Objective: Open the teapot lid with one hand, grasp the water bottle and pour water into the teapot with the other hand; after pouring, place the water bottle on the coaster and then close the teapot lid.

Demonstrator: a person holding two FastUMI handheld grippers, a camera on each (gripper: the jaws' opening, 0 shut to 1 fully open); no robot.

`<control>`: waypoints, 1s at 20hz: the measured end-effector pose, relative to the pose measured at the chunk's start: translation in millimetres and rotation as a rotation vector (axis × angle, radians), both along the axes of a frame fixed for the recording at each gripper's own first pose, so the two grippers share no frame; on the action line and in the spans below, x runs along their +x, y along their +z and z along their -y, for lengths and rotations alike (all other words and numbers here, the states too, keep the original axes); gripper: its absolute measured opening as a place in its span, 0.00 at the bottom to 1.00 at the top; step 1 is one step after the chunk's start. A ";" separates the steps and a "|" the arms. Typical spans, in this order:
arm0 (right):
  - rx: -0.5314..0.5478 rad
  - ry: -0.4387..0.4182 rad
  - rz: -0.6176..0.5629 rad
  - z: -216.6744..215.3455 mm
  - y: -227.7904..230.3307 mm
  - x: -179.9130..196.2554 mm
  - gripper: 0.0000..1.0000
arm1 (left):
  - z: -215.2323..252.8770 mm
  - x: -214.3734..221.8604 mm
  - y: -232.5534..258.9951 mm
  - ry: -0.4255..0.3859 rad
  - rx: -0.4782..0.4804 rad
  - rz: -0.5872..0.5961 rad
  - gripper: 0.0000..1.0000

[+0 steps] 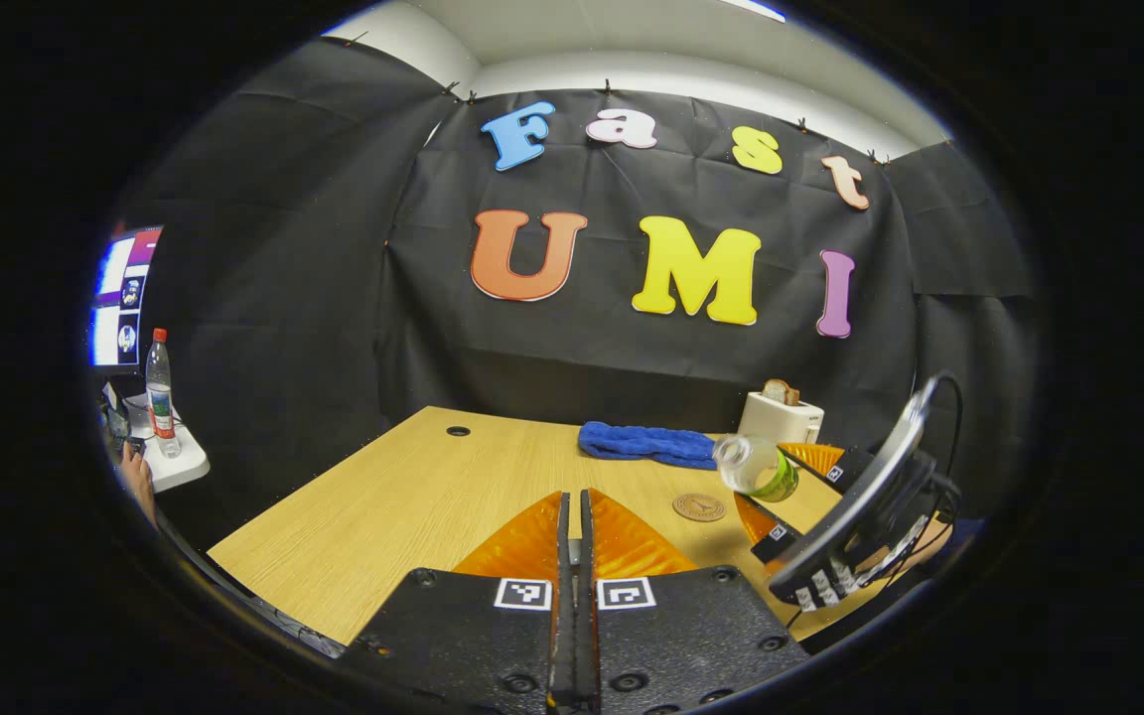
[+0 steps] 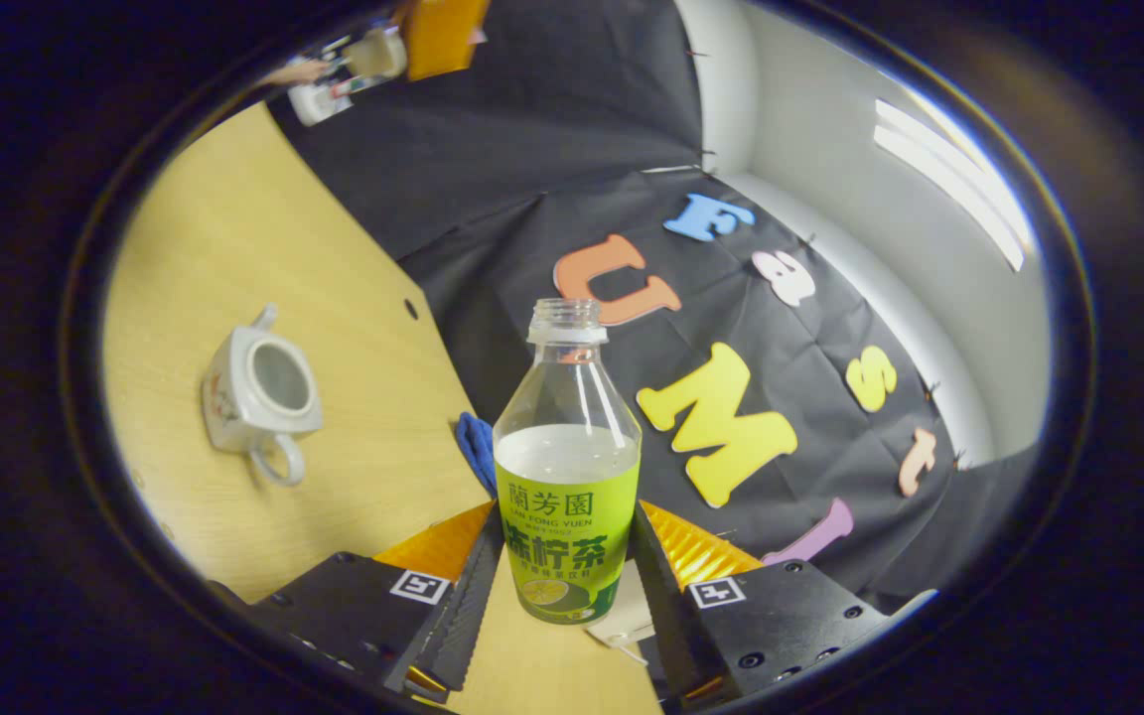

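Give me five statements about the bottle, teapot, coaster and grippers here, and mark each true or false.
1. The right hand-held gripper grips the water bottle. True.
2. The bottle is capped. False: its neck is open.
3. The teapot has its lid on. False: its opening is uncovered.
4. The bottle stands on the coaster. False: the coaster is bare, the bottle held tilted above the table.
5. The left hand-held gripper is shut, holding nothing. True.

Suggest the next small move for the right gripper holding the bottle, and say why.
Probably carry the water bottle, clamped uncapped in the right gripper, over the teapot and start tipping: its mouth looks lidless, and water remains in the bottle.
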State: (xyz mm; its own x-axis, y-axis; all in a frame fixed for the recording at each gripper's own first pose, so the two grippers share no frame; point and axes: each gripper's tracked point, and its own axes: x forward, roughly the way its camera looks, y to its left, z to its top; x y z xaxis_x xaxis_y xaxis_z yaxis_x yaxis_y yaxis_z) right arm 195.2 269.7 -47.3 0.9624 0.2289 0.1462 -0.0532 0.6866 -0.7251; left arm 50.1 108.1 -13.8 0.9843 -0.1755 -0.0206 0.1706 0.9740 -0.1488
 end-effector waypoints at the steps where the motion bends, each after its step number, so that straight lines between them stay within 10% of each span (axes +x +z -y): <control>1: 0.086 -0.003 -0.031 10.0 5.5 9.5 0.72 | 1.8 -0.2 1.9 -0.005 -0.005 0.005 0.03; 10: 0.801 -0.024 -0.517 22.4 -30.8 105.5 0.72 | 6.6 -2.6 6.8 -0.019 -0.014 0.023 0.02; 20: 0.843 -0.018 -0.579 -5.0 -62.9 152.8 0.74 | 3.0 2.7 -2.6 -0.014 -0.011 -0.003 0.03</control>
